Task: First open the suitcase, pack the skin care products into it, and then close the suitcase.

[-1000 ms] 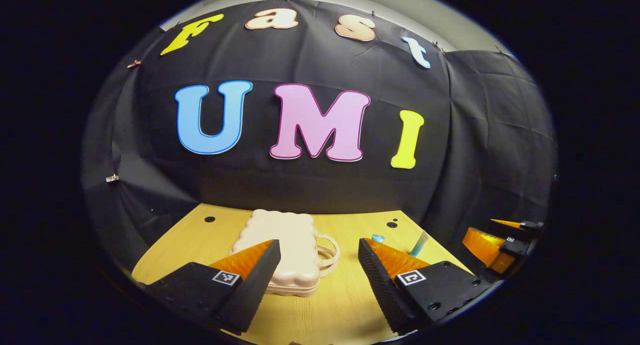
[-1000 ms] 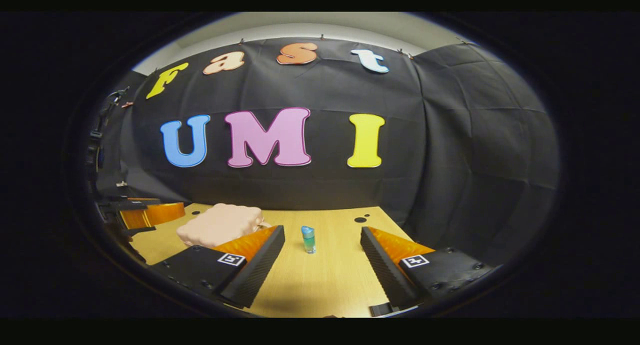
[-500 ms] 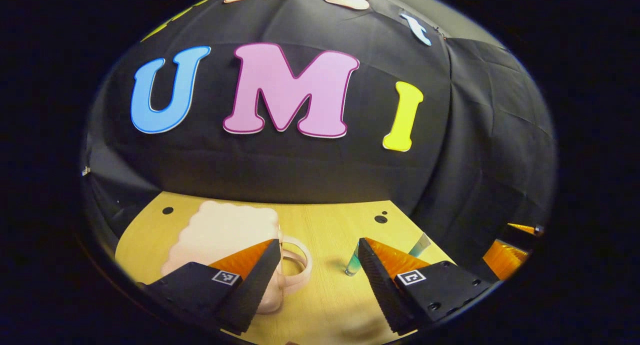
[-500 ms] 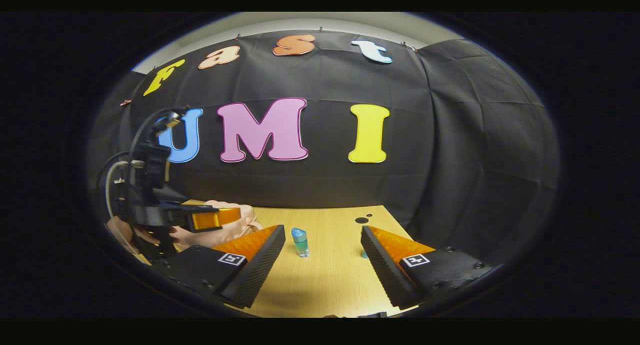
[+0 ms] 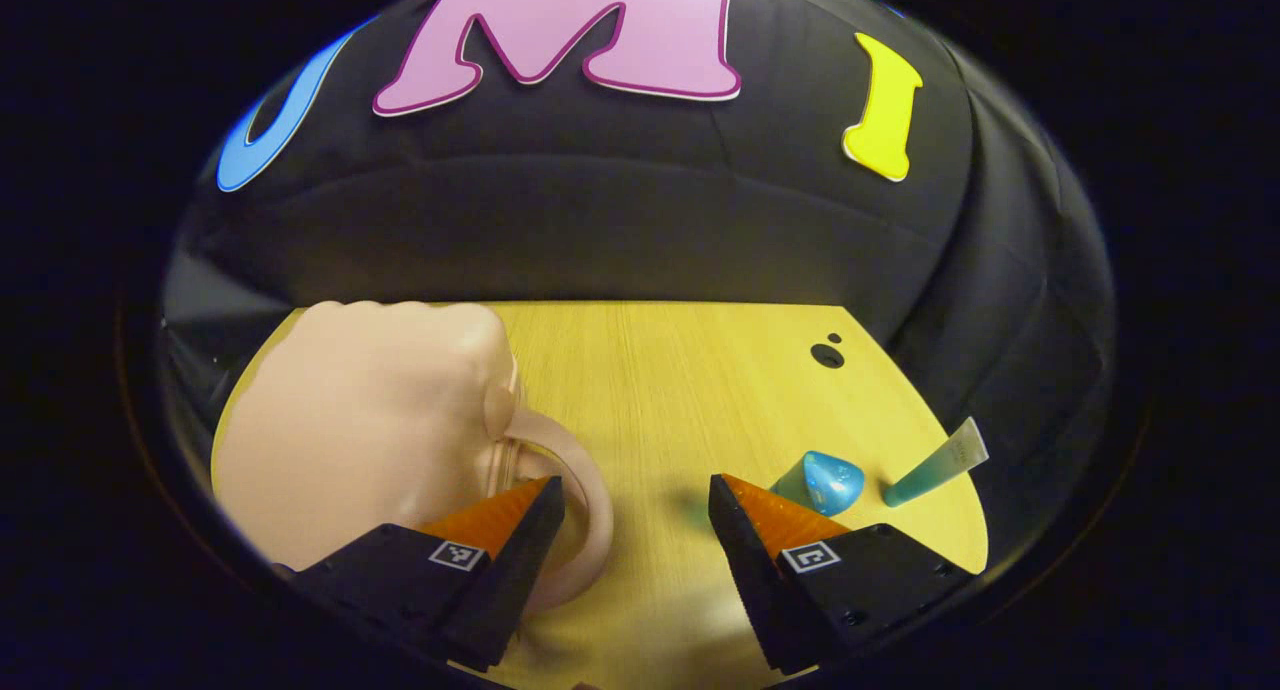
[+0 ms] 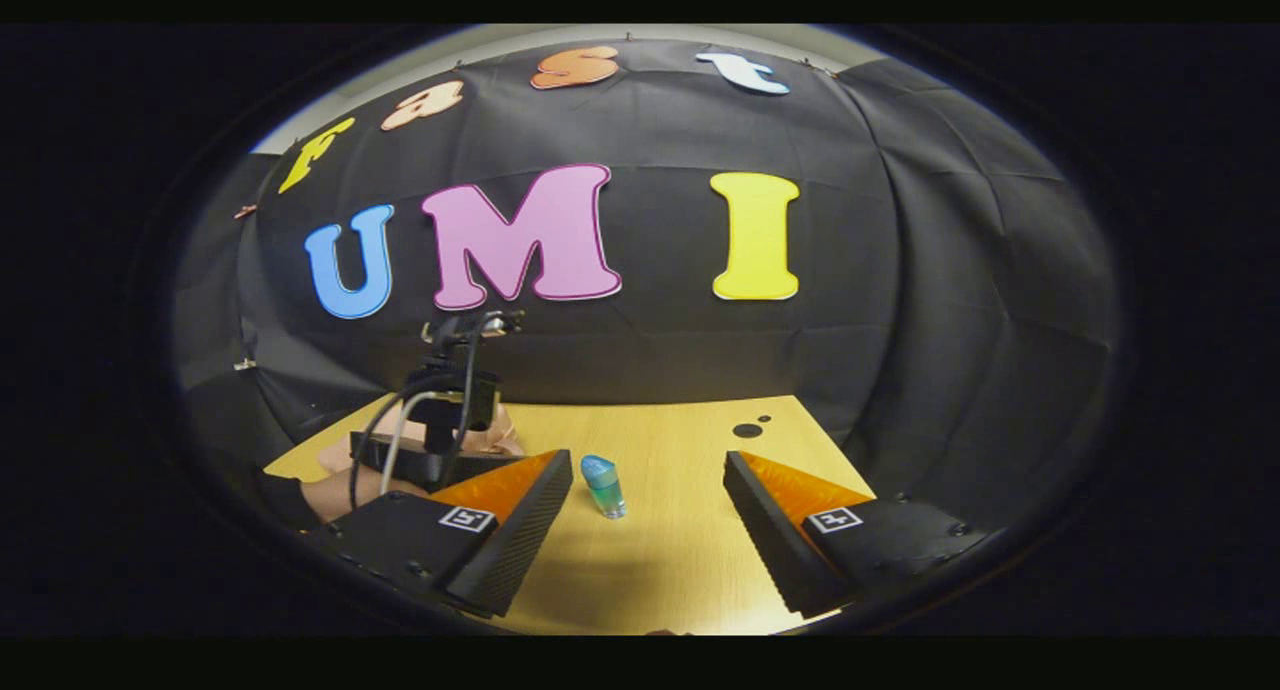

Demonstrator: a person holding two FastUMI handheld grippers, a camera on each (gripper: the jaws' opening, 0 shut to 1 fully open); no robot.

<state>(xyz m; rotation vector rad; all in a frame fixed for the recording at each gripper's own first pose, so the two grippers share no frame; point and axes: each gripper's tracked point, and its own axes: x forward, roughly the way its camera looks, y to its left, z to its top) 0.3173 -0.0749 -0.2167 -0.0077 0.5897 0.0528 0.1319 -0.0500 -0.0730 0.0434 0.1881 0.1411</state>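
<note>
At nine o'clock on the wooden table (image 5: pixel 690 370), lying flat and shut: a pale pink suitcase (image 5: pixel 360 430) with a scalloped edge, its looped handle (image 5: pixel 575 500) turning toward the middle of the table. Standing near four o'clock, a small teal bottle (image 5: pixel 818 482) with a blue faceted cap, and just beside it a teal tube (image 5: pixel 935 462) leaning toward the table's edge. Hovering low over the suitcase handle, the left gripper (image 5: pixel 635 515), fingers spread wide and gripping nothing, one orange-faced finger (image 5: pixel 500 515) overlapping the handle loop. In the right gripper view, reaching in from nine o'clock with cables trailing, the same left gripper above the suitcase. Hanging above the table, the right gripper (image 6: pixel 648 500), fingers wide apart and empty, the bottle between them farther off. Backing the table, black cloth (image 6: pixel 900 270).
</note>
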